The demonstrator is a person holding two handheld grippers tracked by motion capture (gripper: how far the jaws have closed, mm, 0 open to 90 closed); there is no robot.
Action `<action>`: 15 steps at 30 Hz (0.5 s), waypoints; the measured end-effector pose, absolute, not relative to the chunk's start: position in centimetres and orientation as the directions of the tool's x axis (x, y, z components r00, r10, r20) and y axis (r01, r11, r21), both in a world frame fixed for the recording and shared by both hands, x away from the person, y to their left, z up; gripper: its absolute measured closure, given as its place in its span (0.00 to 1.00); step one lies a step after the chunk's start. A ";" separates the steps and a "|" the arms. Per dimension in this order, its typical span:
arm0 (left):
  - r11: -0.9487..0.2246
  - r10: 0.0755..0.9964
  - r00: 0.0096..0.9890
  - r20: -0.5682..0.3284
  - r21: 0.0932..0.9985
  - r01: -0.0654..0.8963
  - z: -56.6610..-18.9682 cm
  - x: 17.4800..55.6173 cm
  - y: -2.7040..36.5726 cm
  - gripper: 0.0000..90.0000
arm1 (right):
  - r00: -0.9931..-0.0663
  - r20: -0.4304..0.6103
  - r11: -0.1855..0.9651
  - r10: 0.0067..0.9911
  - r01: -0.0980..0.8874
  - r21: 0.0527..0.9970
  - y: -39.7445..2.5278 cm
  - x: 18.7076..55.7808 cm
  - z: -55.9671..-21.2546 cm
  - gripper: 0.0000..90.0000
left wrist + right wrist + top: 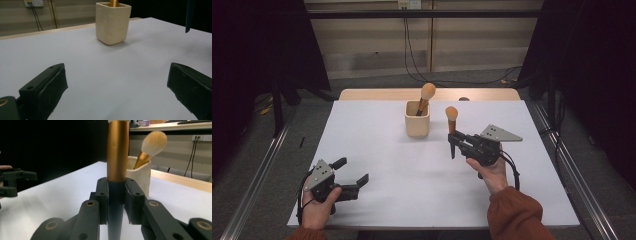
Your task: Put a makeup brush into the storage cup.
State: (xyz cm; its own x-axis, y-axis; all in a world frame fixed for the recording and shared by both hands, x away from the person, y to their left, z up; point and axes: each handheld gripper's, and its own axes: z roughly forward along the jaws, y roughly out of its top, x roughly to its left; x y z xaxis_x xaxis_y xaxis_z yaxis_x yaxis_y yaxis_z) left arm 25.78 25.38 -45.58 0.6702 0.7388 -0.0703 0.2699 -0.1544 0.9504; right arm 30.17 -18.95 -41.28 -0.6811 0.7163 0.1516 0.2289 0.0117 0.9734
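**Over the white desk: one brush held upright, one in the cup**

Nearest the person's edge of the desk [377,200], the left gripper [354,181] rests low in the left hand [319,207], close to the front left corner. Its jaws stand wide apart with nothing between them; in the left gripper view the two black pads sit at either side with bare white surface between, and the cup stands beyond them.

Further in and to the right, the right hand [489,172], in a rust-coloured sleeve [517,217], holds the right gripper [453,142] above the desk. Its jaws are clamped on the dark lower handle of a makeup brush [451,122], which stands upright with its peach-coloured bristle head on top. In the right gripper view the jaws press the handle from both sides, just below the gold ferrule [117,150]. The held brush sits just to the right of the cup and apart from it.

Beyond, towards the middle of the far half of the desk, stands a cream square cup [417,120]. A second makeup brush [426,97] leans inside it, head up and tilted to the right.

Past the desk's far wooden edge, black cables [412,55] hang down the wall to the floor.
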 end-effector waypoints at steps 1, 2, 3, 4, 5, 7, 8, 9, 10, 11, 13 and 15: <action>-0.150 0.736 0.673 -0.075 0.951 0.270 -45.6 25.7 25.3 0.02 | -0.683 0.154 0.007 0.714 0.226 0.974 -18.9 30.3 -41.1 0.84; -0.153 0.735 0.674 -0.073 0.951 0.270 -45.5 25.7 25.3 0.02 | -0.681 0.153 0.008 0.716 0.226 0.974 -18.8 30.5 -40.9 0.84; -0.156 0.734 0.675 -0.070 0.951 0.267 -45.5 25.7 25.3 0.02 | -0.681 0.152 0.007 0.717 0.225 0.974 -18.7 30.6 -40.8 0.84; -0.154 0.736 0.673 -0.070 0.952 0.266 -45.5 25.6 25.3 0.02 | -0.681 0.152 0.003 0.716 0.220 0.975 -18.6 30.7 -40.7 0.84; -0.151 0.737 0.672 -0.072 0.952 0.267 -45.5 25.6 25.3 0.02 | -0.680 0.155 -0.004 0.717 0.218 0.976 -18.6 30.9 -40.5 0.84; -0.149 0.738 0.671 -0.073 0.952 0.268 -45.5 25.6 25.3 0.02 | -0.683 0.157 -0.014 0.713 0.211 0.977 -18.5 31.2 -40.1 0.84; -0.148 0.738 0.670 -0.074 0.952 0.268 -45.5 25.6 25.3 0.02 | -0.686 0.162 -0.019 0.709 0.211 0.977 -18.4 31.5 -39.9 0.84; -0.146 0.738 0.670 -0.076 0.952 0.269 -45.5 25.6 25.3 0.02 | -0.684 0.169 -0.024 0.709 0.216 0.976 -18.4 31.6 -39.8 0.84; -0.145 0.739 0.669 -0.076 0.952 0.269 -45.5 25.6 25.2 0.02 | -0.684 0.168 -0.025 0.710 0.214 0.977 -18.3 31.8 -39.7 0.84; -0.143 0.743 0.665 -0.077 0.952 0.270 -45.5 25.6 25.2 0.02 | -0.685 0.168 -0.025 0.709 0.213 0.977 -18.1 32.0 -39.5 0.84; -0.133 0.746 0.660 -0.087 0.952 0.275 -45.4 25.5 25.1 0.02 | -0.688 0.166 -0.023 0.707 0.212 0.977 -17.9 32.3 -39.4 0.84; -0.132 0.744 0.662 -0.089 0.952 0.275 -45.4 25.5 25.0 0.02 | -0.693 0.159 -0.019 0.703 0.206 0.978 -17.6 32.6 -39.3 0.84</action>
